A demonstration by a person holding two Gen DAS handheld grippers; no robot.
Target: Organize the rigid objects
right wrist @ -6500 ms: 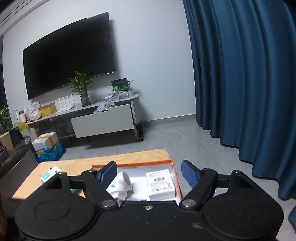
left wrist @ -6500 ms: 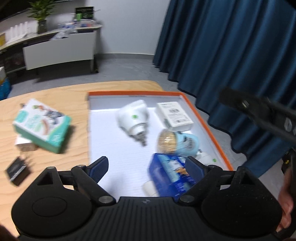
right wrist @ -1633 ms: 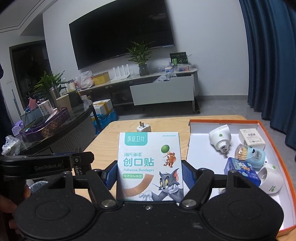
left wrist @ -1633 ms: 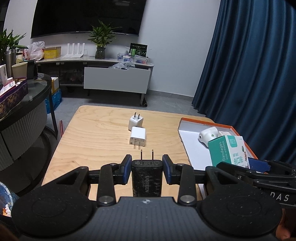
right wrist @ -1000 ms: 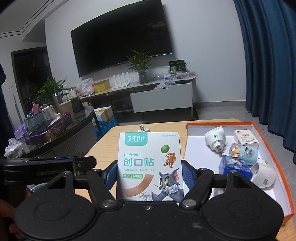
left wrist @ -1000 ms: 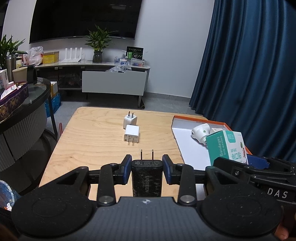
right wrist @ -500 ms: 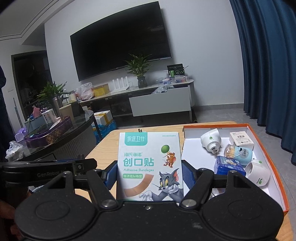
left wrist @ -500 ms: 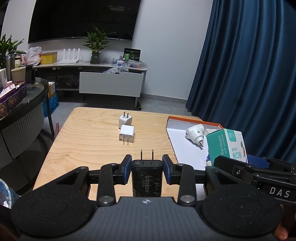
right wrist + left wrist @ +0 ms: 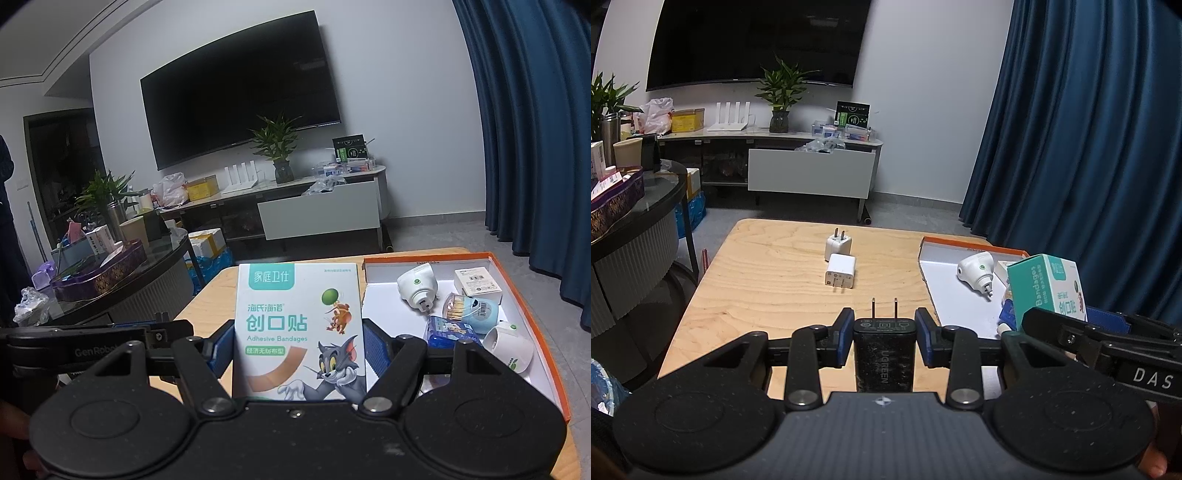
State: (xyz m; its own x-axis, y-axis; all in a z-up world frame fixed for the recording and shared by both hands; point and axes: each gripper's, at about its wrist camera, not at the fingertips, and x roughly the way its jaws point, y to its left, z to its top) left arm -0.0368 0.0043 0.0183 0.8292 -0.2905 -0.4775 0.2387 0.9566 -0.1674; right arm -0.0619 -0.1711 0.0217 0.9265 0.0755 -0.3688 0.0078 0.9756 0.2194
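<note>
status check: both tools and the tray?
Left tool shut on black charger. Right tool shut on bandage box. Orange tray holds five items; two white chargers loose on table.

A black UGREEN charger (image 9: 884, 354) is sitting clamped between the blue pads of the left tool (image 9: 884, 330), its two prongs pointing forward above the wooden bench (image 9: 768, 295). A teal-and-white box of adhesive bandages (image 9: 299, 332), printed with a cartoon cat and mouse, is standing upright in the grip of the right tool (image 9: 297, 350). Two white plug adapters (image 9: 839, 264) are lying one behind the other on the bench. An orange-rimmed white tray (image 9: 532, 314) is holding a white plug-in device (image 9: 417, 290), a small white box (image 9: 478, 281), a pale blue toothpick jar (image 9: 471, 312), a blue packet (image 9: 448, 330) and a white cup-shaped item (image 9: 508, 349).
</note>
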